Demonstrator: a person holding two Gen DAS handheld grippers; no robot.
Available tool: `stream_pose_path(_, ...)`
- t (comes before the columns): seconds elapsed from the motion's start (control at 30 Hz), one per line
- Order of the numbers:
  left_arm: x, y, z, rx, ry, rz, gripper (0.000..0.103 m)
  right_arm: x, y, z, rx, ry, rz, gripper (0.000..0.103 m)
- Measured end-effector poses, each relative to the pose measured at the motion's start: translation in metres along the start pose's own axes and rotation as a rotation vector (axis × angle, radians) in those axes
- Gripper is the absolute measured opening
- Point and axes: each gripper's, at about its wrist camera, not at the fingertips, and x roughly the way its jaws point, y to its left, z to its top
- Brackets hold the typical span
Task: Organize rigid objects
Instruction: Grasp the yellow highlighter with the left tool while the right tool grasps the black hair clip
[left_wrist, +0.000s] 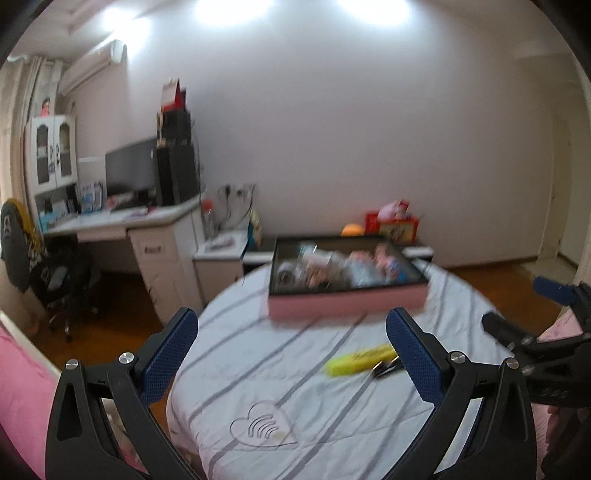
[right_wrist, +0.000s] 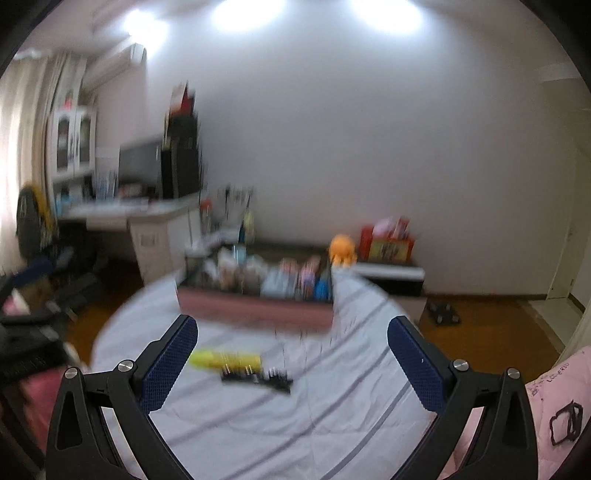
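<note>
Yellow object (right_wrist: 226, 360) on striped bedding (right_wrist: 295, 424); left gripper (left_wrist: 291, 334), right gripper (right_wrist: 291, 334) both spread wide, empty.

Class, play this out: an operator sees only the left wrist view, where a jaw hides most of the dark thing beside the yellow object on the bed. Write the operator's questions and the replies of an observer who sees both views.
Operator: What is that dark thing?
Observer: The right wrist view shows the black item whole. It is a long strip with short prongs, lying just nearer the camera than the yellow object.
Operator: Is the right gripper holding anything?
Observer: No. The right gripper has its jaws wide apart, with nothing between them.
Operator: Anything lying off to the right?
Observer: A small dark object sits on the floor. It is too blurred to name.
</note>
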Motion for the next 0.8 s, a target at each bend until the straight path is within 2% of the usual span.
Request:
stream_pose_path(0.13,0.028,0.004,-0.014,0.001,0.075,0.010,0.103,0.059,0.003,-0.023,-0.080,0.151,0.027,0.103)
stream_pose_path(0.27,0.051,0.002,-0.021,0.017,0.129,0.005,0.103,0.104,0.015,-0.037,-0.194,0.236,0.055,0.103)
stream_pose_path(0.37,0.064,-0.001,-0.024,0.034,0.165,0.001,0.103,0.127,0.025,-0.040,-0.265,0.263,0.080,0.103)
stream_pose_path(0.53,0.080,-0.006,-0.029,0.069,0.213,-0.006,0.103,0.146,0.030,-0.043,-0.308,0.319,0.159,0.100)
stream_pose_path(0.57,0.083,-0.008,-0.031,0.073,0.222,-0.008,0.103,0.147,0.029,-0.043,-0.300,0.324,0.177,0.097)
stream_pose_path(0.6,0.085,-0.010,-0.031,0.076,0.229,-0.013,0.103,0.147,0.027,-0.043,-0.283,0.333,0.201,0.086)
stream_pose_path(0.63,0.087,-0.012,-0.032,0.080,0.238,-0.018,0.103,0.145,0.026,-0.043,-0.274,0.334,0.220,0.063)
stream_pose_path(0.67,0.090,-0.015,-0.032,0.086,0.247,-0.025,0.103,0.143,0.024,-0.044,-0.262,0.341,0.238,0.051)
stream_pose_path(0.77,0.098,-0.024,-0.035,0.105,0.273,-0.060,0.103,0.137,0.019,-0.045,-0.225,0.354,0.231,0.035)
stream_pose_path(0.8,0.100,-0.027,-0.036,0.111,0.277,-0.071,0.103,0.133,0.016,-0.047,-0.209,0.358,0.212,0.027)
